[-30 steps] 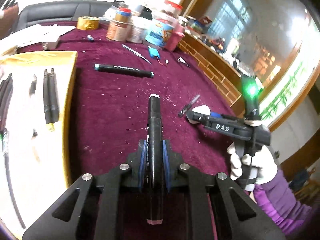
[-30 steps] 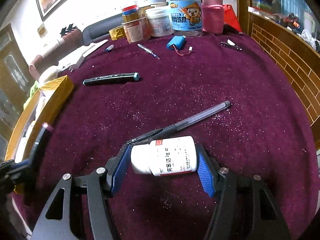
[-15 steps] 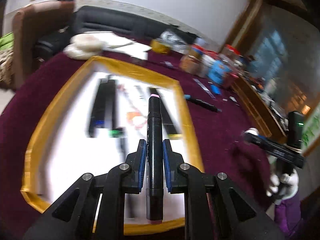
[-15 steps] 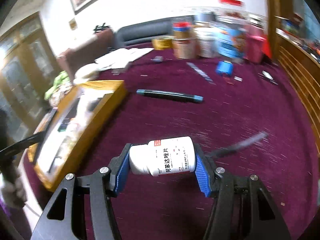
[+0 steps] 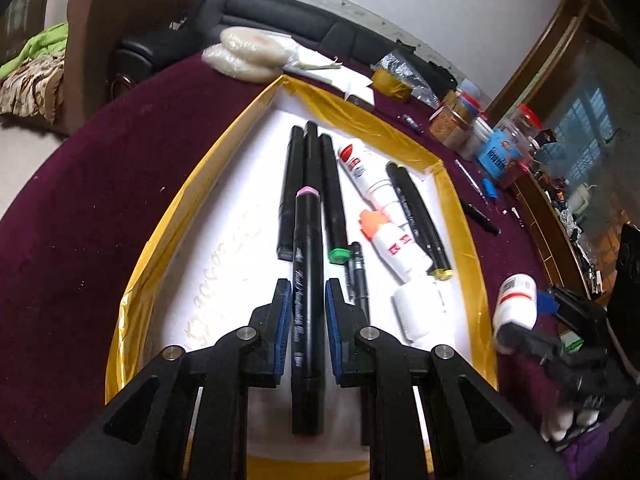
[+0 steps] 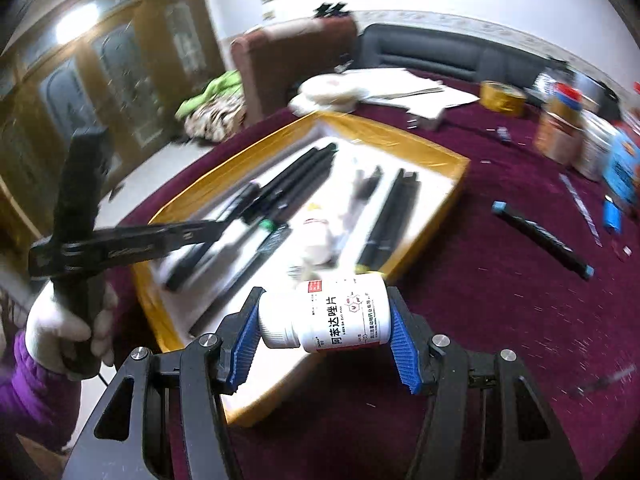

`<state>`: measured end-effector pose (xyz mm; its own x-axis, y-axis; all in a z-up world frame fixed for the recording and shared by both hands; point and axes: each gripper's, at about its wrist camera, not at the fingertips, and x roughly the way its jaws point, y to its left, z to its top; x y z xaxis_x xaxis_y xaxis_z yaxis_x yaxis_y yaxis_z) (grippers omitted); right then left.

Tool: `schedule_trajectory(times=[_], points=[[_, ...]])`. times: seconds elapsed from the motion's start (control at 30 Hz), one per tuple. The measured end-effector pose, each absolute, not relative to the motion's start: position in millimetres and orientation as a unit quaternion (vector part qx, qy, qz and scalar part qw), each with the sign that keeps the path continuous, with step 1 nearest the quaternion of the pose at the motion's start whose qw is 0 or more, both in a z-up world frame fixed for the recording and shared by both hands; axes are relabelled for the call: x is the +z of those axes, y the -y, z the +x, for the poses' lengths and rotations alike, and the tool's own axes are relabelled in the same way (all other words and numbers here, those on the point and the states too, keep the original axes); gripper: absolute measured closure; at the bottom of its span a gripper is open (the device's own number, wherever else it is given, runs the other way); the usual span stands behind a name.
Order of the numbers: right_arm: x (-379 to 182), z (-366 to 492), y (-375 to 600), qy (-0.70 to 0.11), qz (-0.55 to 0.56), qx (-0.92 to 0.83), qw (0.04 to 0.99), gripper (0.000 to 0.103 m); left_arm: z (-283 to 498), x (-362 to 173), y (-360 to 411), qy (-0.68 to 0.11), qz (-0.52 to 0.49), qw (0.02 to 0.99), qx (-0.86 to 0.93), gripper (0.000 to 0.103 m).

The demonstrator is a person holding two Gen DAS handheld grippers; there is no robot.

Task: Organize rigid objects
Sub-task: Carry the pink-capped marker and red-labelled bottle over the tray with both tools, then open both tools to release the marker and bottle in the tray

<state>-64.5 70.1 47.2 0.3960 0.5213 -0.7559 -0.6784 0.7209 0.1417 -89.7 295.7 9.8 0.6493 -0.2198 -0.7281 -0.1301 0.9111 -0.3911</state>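
1. With my left gripper clamped narrow on a black marker, pink cap forward, I hang above the gold-rimmed tray.
2. Ahead of those jaws, already in the tray: several black markers, white tubes and a small white container.
3. My right gripper holds a white pill bottle sideways at medium width, just short of the tray's near corner.
4. Left to do, as I judge it: set down both held items; a blue-capped marker and smaller bits beyond my right jaws lie on the maroon cloth.
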Motion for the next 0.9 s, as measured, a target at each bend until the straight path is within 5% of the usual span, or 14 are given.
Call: schedule_trajectory(times=[0.33, 0.5, 0.9], points=[[30.6, -76.3, -137.2, -0.418, -0.164, 0.401, 0.799, 0.049, -101.2, 20.4, -307.0, -0.389, -0.227, 0.892, -0.041, 0.077], [28.6, -82.3, -165.9, -0.407, -0.194, 0.428, 0.783, 0.049, -123.8, 44.1, -328.0, -0.339, -0.241, 0.909, -0.019, 0.049], [15.8, -86.6, -201.4, -0.391, -0.241, 0.461, 0.759, 0.046, -131.3, 38.2, -354.9, -0.336, -0.264, 0.904, 0.009, 0.043]])
